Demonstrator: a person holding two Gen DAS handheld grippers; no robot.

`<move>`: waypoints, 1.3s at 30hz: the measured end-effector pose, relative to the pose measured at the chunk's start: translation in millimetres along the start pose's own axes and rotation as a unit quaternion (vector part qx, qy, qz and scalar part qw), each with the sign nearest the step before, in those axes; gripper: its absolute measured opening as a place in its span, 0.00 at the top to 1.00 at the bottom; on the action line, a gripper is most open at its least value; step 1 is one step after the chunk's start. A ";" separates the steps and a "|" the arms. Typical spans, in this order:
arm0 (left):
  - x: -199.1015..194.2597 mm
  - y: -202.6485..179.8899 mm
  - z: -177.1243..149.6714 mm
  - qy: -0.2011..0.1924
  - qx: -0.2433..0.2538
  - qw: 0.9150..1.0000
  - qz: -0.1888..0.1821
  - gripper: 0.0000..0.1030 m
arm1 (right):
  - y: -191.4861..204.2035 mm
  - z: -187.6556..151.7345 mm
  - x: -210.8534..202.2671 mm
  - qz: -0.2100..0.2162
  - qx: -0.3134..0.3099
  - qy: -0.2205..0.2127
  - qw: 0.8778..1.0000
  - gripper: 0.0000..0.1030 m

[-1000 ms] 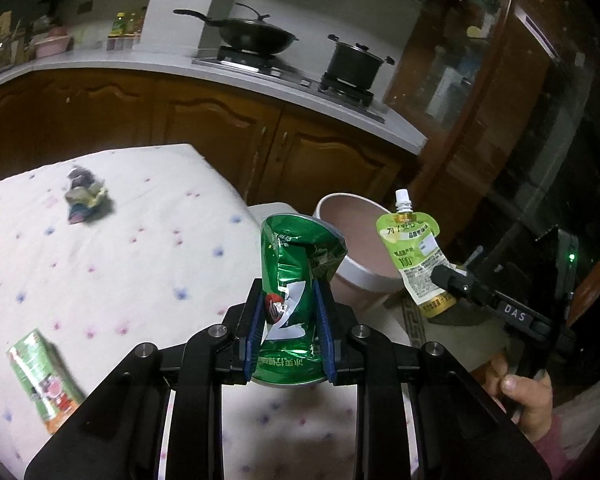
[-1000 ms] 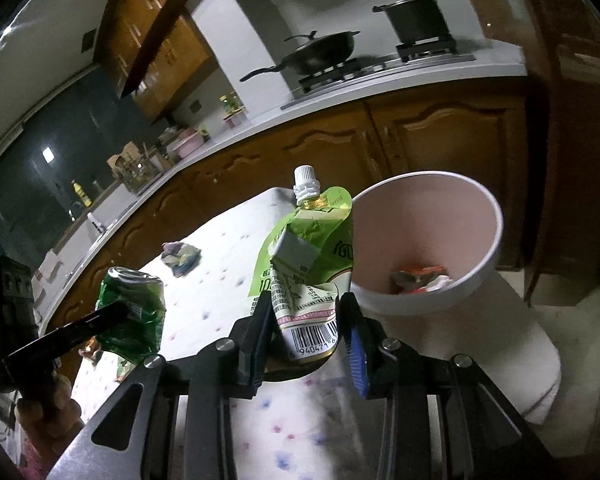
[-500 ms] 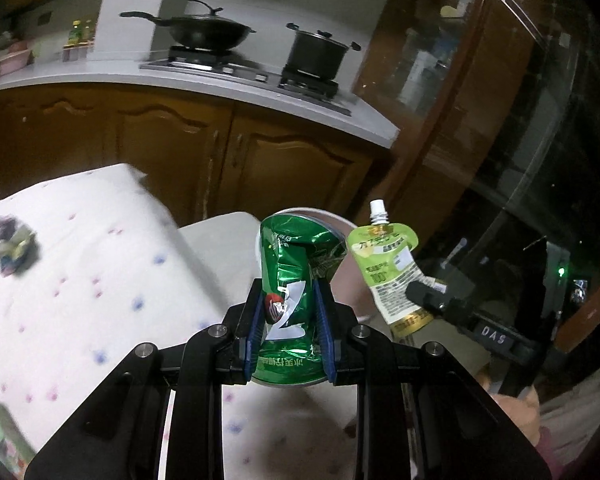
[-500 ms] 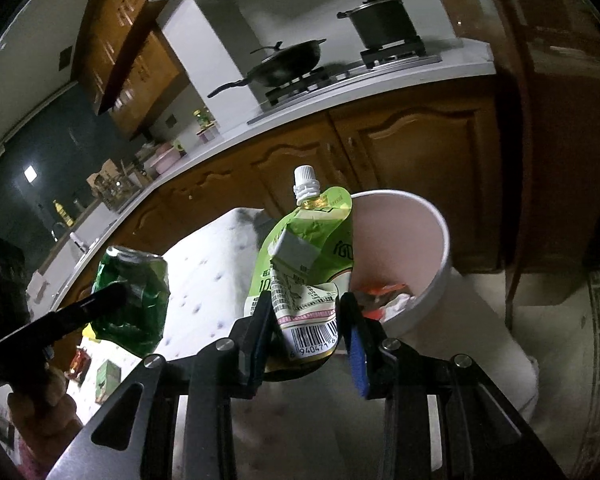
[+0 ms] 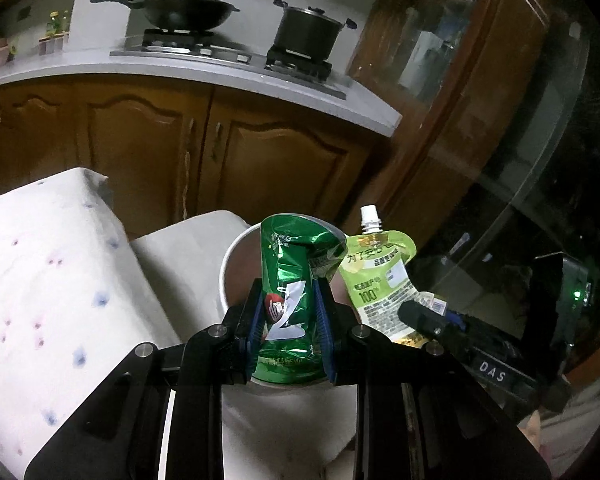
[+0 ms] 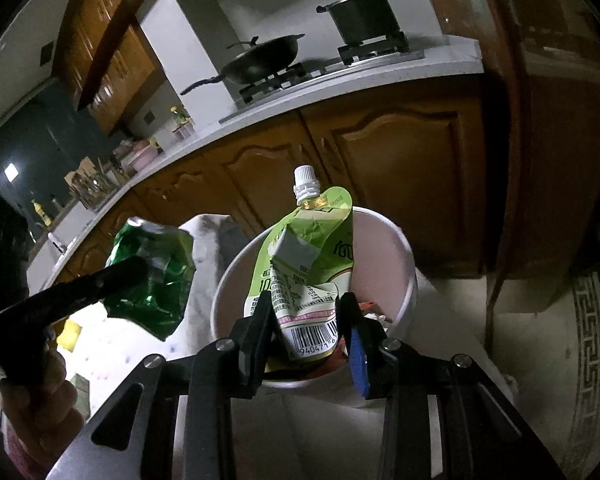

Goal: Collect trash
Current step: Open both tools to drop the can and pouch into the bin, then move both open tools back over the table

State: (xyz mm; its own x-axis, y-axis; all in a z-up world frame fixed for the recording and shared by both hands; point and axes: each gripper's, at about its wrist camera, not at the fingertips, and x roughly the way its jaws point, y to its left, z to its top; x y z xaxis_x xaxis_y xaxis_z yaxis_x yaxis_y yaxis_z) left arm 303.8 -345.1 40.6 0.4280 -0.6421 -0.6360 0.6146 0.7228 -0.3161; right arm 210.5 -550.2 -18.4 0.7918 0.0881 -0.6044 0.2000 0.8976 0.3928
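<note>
Two bits of trash are up in the air here. The crushed green soda can [image 5: 290,304] sits clamped between the left gripper [image 5: 288,320]'s blue pads, upright-ish, right over the near rim of the white bin [image 5: 225,276]. Just beside it, the lime-green drink pouch [image 6: 306,280] with its white screw cap is pinched low down, near the barcode, in the right gripper [image 6: 306,332], hanging over the bin's mouth. Some orange and white scraps [image 6: 370,312] lie inside the bin already. To the left there's the white dotted tablecloth [image 5: 40,280]. Behind, wooden cabinets [image 5: 148,148] carry a counter with a wok [image 5: 180,10] and a stockpot [image 5: 308,28] on the stove.
</note>
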 end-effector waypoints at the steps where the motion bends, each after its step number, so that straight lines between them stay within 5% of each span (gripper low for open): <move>1: 4.3 -0.8 0.6 0.001 0.001 1.000 -0.001 0.79 | -0.5 0.1 2.2 -0.002 -0.001 0.002 1.000 0.67; 11: 40.5 -0.8 6.0 0.023 0.001 1.000 0.000 0.78 | -7.5 6.2 18.3 -0.013 -0.002 0.015 1.000 0.67; 21: 50.8 0.7 5.4 0.031 0.000 0.999 0.005 0.74 | -19.9 7.5 14.8 -0.007 0.027 0.011 1.000 0.55; 39: -12.9 31.1 -28.9 0.012 -0.044 0.999 0.013 0.65 | 4.2 0.6 -8.9 0.015 0.022 -0.010 1.000 0.53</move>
State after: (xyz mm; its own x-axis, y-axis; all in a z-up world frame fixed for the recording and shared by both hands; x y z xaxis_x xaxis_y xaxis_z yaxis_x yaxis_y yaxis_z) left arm 298.3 -306.9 18.7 0.4263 -0.6176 -0.6609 0.5430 0.7591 -0.3591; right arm 204.6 -547.5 -10.9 0.8092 0.1063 -0.5778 0.2004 0.8746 0.4416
